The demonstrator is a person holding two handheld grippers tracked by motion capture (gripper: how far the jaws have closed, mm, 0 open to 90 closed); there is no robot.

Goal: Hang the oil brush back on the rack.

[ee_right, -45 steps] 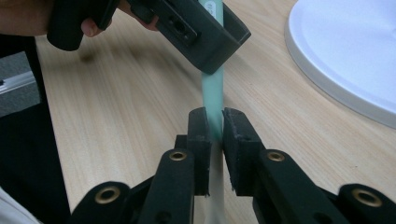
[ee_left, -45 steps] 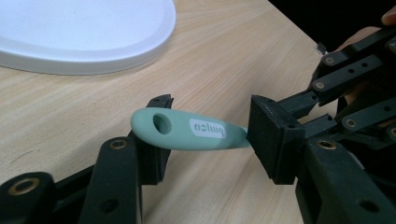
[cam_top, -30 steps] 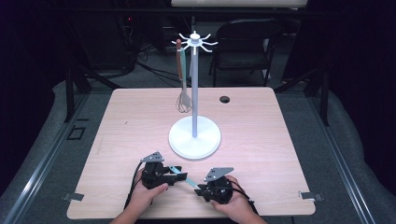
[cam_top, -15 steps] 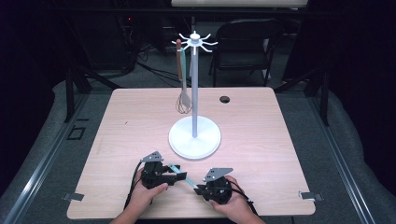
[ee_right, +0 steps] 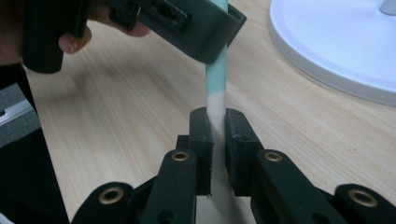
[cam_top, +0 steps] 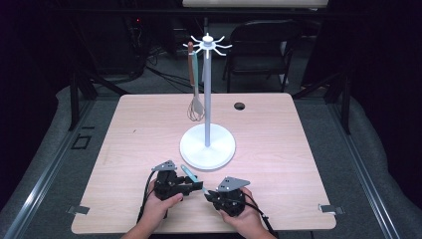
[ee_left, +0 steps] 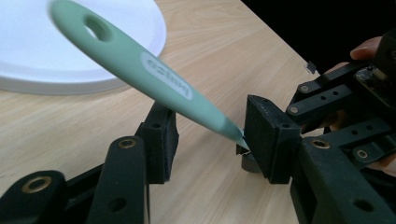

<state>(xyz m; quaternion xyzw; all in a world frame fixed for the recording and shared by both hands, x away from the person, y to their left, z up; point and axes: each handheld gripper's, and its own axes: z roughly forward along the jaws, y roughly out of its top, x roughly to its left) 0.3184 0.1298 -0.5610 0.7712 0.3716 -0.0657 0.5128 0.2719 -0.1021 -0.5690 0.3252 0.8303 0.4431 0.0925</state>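
Note:
A utensil with a mint-green handle (ee_left: 140, 60) and a pale blade end (ee_right: 216, 105) is held just above the table near the front edge (cam_top: 189, 174). My right gripper (ee_right: 217, 126) is shut on its pale end, pads pressed on both sides. My left gripper (ee_left: 212, 130) stands open around the green handle; its jaws have just been closing, with the handle between them and a gap on the left side. In the high view the left gripper (cam_top: 196, 186) and the right gripper (cam_top: 209, 195) point at each other, tips almost meeting.
A white stand with a round base (cam_top: 207, 147) and a tall pole rises just beyond the grippers. A whisk (cam_top: 195, 107) with a brown handle hangs from its top hooks. A dark hole (cam_top: 240, 106) sits at the table's far side.

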